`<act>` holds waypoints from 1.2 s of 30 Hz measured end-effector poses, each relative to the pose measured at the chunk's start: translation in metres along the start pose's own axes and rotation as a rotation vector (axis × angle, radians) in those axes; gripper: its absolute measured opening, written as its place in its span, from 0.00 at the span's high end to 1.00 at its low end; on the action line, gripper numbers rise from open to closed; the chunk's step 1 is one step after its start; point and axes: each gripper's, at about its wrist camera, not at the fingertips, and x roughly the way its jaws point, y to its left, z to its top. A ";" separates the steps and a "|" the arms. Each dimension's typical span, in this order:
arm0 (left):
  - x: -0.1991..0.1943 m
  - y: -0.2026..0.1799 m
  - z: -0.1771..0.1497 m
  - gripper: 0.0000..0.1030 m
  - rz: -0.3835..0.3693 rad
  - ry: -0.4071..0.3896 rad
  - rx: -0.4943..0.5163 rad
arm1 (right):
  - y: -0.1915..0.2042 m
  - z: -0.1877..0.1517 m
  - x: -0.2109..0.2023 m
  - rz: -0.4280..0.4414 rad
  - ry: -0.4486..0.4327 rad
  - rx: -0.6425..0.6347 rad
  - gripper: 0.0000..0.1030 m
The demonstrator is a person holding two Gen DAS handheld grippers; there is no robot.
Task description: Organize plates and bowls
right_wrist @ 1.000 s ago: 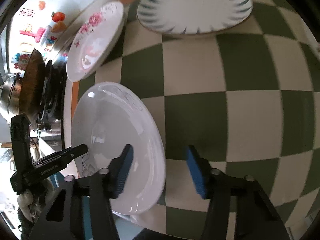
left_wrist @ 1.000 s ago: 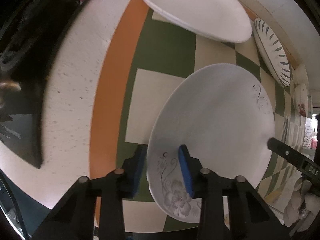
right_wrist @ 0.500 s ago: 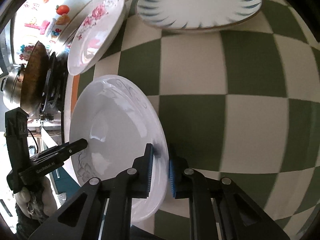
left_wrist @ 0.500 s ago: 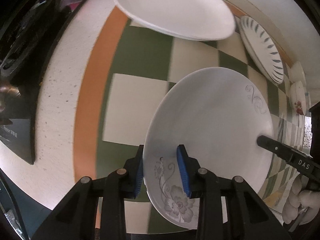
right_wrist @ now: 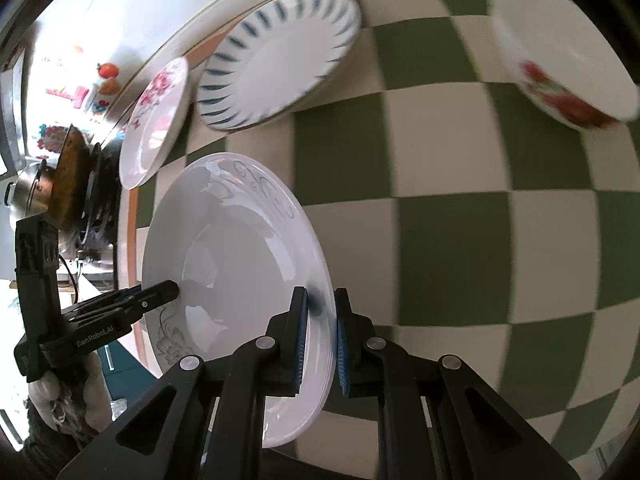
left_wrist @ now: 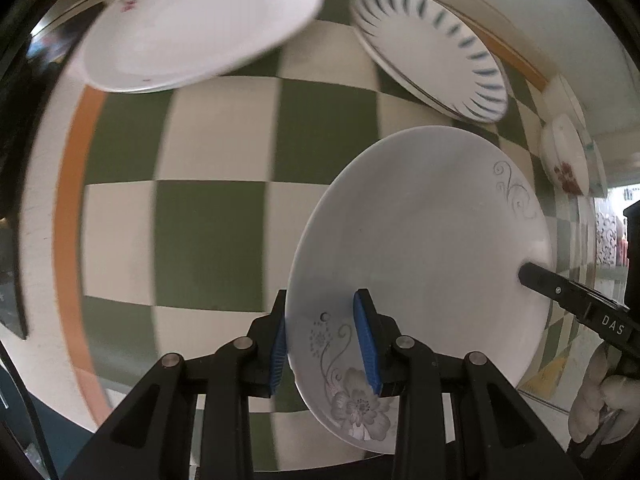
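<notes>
- So both grippers have the grey-flower plate: left gripper pinches its near rim, right gripper clamped tight on the opposite edge.
- Plate's tilted, held above the checkered cloth.
- Pink-flower plate and blue-striped plate sit further back.

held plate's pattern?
White plate with grey floral and swirl print at the rim; clearest in the left wrist view.
</notes>
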 end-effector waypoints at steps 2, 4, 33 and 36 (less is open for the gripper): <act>0.008 -0.012 -0.001 0.72 0.003 0.008 0.013 | -0.015 -0.005 -0.003 -0.003 -0.004 0.016 0.86; 0.013 -0.022 0.002 0.72 0.008 0.014 0.026 | -0.026 -0.007 -0.005 -0.003 -0.003 0.033 0.86; -0.058 -0.037 0.007 0.71 0.081 -0.124 -0.075 | -0.043 0.005 -0.046 -0.071 -0.044 0.014 0.79; -0.094 -0.011 0.016 0.64 0.076 -0.207 -0.154 | -0.009 0.012 -0.085 -0.033 -0.112 -0.068 0.66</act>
